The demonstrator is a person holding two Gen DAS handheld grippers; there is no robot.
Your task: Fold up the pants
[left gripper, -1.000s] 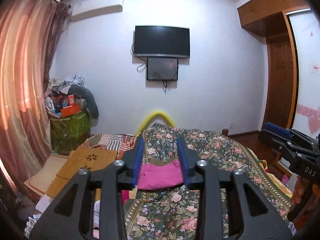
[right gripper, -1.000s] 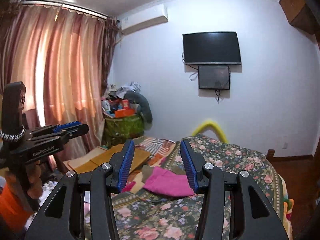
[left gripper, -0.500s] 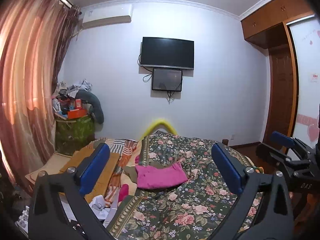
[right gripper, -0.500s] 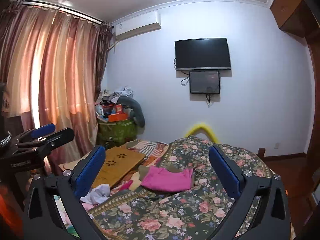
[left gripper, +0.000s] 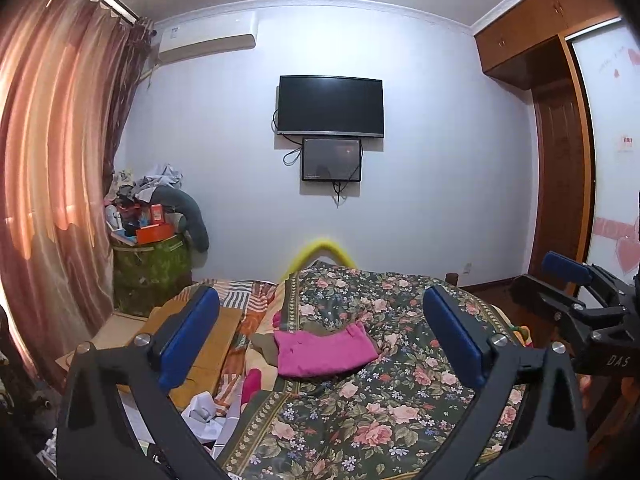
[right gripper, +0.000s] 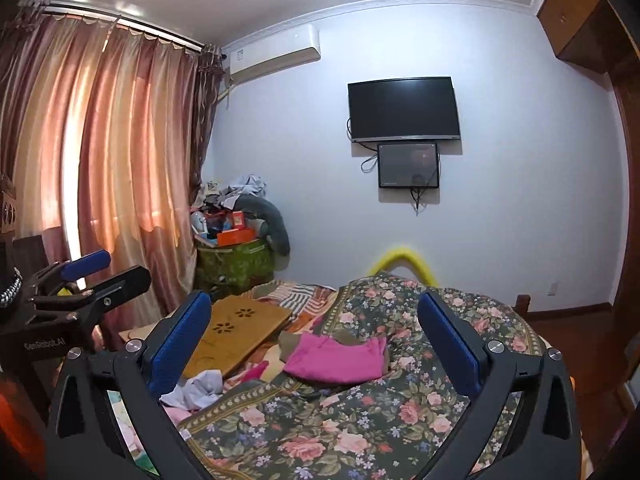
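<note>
Floral bed (left gripper: 400,412) bears the folded pink pants (left gripper: 324,350); both grippers (left gripper: 320,344) (right gripper: 316,344) hover clear, jaws wide and empty.

"DAS" on right gripper (left gripper: 576,304), "GenRobot.AI" on left gripper (right gripper: 86,280)

- Pale lilac wall (left gripper: 440,160) bearing a black flat television (left gripper: 331,106) and white air conditioner (left gripper: 208,42)
- Backlit pink satin curtains (right gripper: 120,152)
- Brown wooden wardrobe (left gripper: 560,160)
- Floral-quilted bed (left gripper: 384,400)
</note>
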